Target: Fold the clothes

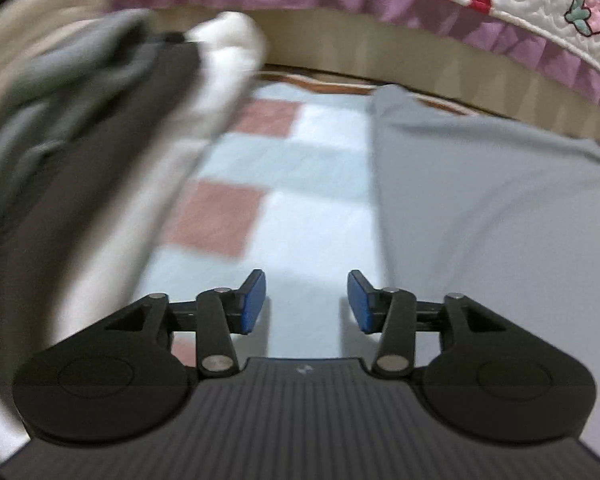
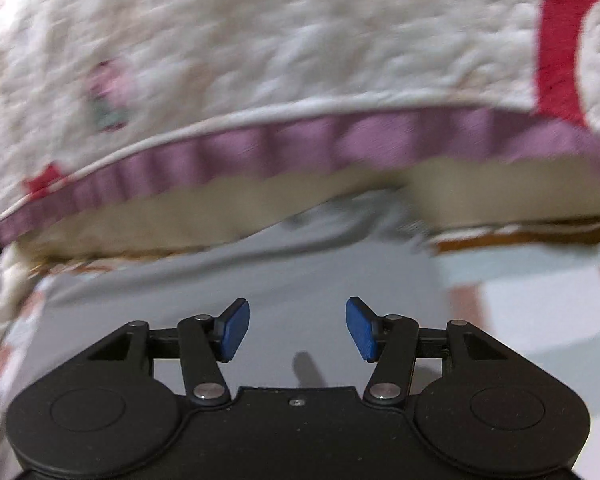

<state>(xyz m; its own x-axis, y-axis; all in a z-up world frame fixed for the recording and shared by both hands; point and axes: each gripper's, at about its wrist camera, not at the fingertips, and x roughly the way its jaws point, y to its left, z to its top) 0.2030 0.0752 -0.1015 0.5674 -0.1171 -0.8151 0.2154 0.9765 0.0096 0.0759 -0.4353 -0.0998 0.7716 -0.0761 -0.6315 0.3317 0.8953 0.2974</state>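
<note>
A pale grey garment (image 1: 480, 208) lies flat on the checked mat (image 1: 284, 176), filling the right of the left wrist view. My left gripper (image 1: 306, 302) is open and empty, low over the mat just left of the garment's edge. In the right wrist view the same grey garment (image 2: 284, 276) spreads under my right gripper (image 2: 298, 330), which is open and empty just above the cloth. Both views are blurred by motion.
A heap of grey, dark and cream clothes (image 1: 100, 120) stands at the left. A quilted white bedspread with a purple frill (image 2: 260, 148) hangs over the bed edge straight ahead, also in the left wrist view (image 1: 440, 12).
</note>
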